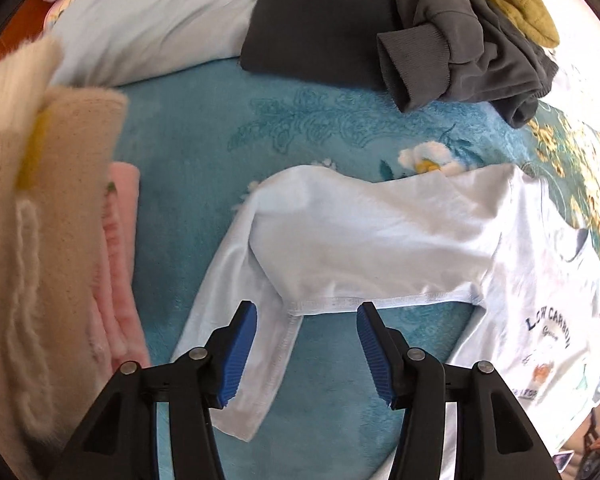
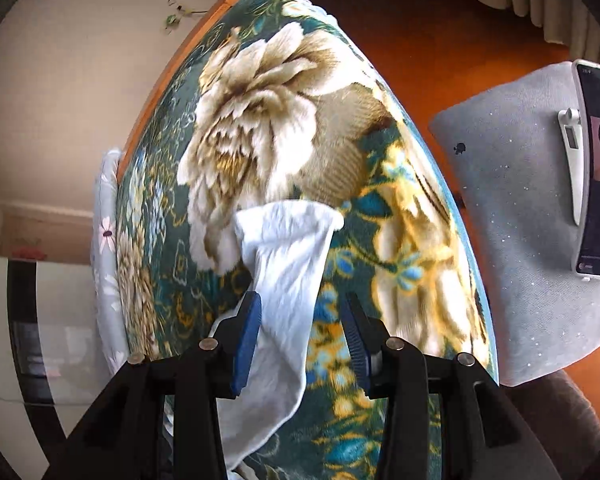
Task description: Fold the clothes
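Your left gripper is open, with its blue pads on both sides of the hemmed edge of the white shirt, and it holds nothing. The shirt lies on the blanket of the bed, with one part already turned over the body and a sleeve running down under the left pad. Your right gripper is also open; a wrinkled end of the shirt lies between its fingers, touching the left pad, but the jaws are not closed on it. The danger is that you close on only the top layer of the hem, or catch the soft blanket together with it, and then the fold opens or the blanket is pulled up. The loose sleeve can also be dragged along and spoil the shape. On the right side the cloth lies near the edge of the bed, so a pull outward may let it slide off toward the laptop and the phone. For moving, the open room is the bare blanket beyond the shirt; to the left stands a stack of folded clothes, and the dark pile is far behind.
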Demonstrator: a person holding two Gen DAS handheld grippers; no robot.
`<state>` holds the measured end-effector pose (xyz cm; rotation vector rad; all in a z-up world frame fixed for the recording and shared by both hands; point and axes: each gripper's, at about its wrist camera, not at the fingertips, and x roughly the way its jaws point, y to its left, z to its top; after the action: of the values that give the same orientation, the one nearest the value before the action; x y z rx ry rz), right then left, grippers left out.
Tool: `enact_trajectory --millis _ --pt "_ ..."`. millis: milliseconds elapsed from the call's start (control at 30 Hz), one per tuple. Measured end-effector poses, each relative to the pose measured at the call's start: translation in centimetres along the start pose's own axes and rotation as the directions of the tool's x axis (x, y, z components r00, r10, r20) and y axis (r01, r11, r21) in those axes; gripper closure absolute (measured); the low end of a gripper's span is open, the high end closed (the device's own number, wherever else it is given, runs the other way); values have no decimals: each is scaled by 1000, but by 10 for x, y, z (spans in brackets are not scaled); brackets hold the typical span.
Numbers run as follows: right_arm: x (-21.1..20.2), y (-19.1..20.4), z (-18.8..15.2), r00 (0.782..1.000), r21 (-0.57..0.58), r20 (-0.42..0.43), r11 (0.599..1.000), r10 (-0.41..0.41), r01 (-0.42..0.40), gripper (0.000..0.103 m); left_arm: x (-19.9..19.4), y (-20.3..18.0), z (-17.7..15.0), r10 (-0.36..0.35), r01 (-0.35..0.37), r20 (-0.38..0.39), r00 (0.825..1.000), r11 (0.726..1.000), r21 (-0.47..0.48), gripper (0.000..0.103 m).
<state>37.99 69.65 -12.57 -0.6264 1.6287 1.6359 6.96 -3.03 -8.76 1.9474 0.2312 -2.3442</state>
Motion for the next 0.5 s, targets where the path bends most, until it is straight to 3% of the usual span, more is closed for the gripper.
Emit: enact_trajectory --millis 167,200,233,267,400,500 --pt "14 4 16 1000 31 15 999 -20 19 63 0 -21 -2 -36 36 -2 999 999 25 47" --pt "15 6 18 999 31 25 999 -26 26 68 0 -23 -2 -44 44 -1 999 999 30 47" --pt "15 12 19 998 16 31 999 -49 49 95 -1 -25 -2 -53 53 0 999 998 35 47" --pt "14 19 20 997 -6 34 998 -67 67 100 -1 -27 -2 -61 61 0 998 997 41 47" --pt "-24 67 18 990 -191 138 979 -41 67 101 -4 -34 -3 -94 94 2 996 994 62 47" --pt "-73 117 10 966 -336 254 941 39 50 101 -6 -40 -4 -119 119 4 993 990 78 47"
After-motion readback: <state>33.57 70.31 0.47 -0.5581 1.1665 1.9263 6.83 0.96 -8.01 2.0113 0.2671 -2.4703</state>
